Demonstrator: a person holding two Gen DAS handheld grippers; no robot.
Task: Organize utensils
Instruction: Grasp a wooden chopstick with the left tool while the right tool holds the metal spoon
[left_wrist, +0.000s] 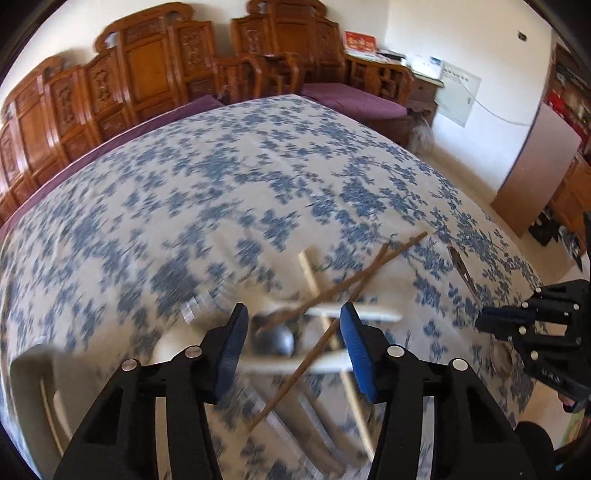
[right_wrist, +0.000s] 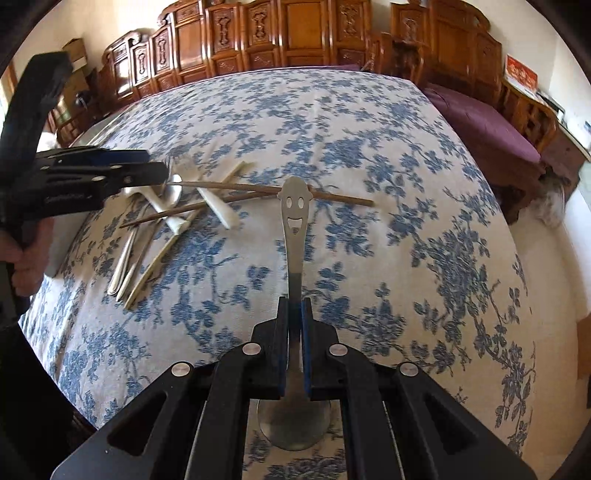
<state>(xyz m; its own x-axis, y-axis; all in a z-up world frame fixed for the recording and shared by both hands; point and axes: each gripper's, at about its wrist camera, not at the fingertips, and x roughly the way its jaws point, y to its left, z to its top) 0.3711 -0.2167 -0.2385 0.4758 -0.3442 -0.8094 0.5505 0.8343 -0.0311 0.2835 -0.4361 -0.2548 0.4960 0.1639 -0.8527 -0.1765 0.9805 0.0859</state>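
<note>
Left gripper (left_wrist: 291, 350), jaws apart, nothing pinched, over the utensil pile (right_wrist: 177, 218) on the blue-flowered table (right_wrist: 332, 147). Right gripper (right_wrist: 295, 343), jaws clamped on a smiley-handled spoon (right_wrist: 293, 229); no writing legible anywhere.

The right hand-held gripper (right_wrist: 294, 314) was clamped on a metal spoon (right_wrist: 294, 236), its smiling-face handle end pointing away, bowl nearest the camera; the left hand-held gripper (right_wrist: 162, 173) hovered over a heap of cutlery and chopsticks (right_wrist: 177, 210) on the floral-clothed bench (right_wrist: 369, 258).
</note>
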